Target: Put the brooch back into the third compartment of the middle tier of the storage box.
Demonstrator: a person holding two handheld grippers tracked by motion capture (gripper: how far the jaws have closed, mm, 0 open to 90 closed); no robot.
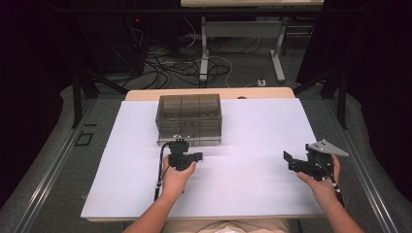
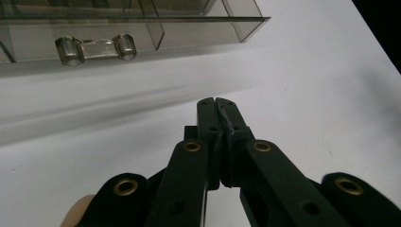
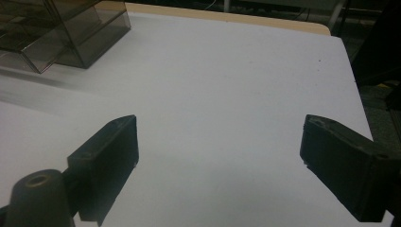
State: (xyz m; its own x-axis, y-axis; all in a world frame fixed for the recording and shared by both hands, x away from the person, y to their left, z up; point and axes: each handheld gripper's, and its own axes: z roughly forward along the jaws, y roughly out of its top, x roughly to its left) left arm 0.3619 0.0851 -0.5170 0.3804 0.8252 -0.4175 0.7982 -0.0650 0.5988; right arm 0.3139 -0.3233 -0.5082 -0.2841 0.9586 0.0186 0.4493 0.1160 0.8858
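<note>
Drawer box (image 1: 189, 118) of smoky plastic sits upper middle on the white counter (image 1: 252, 131), its clear handle (image 2: 95, 48) facing the left claw (image 1: 180, 144), pressed together just short of it. Right claw (image 1: 295, 162), lower right, stands spread, holding nothing.

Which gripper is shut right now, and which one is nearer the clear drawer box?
The left gripper: its jaws meet at the tips, just short of the drawer box. The right gripper stands open, far off.
</note>
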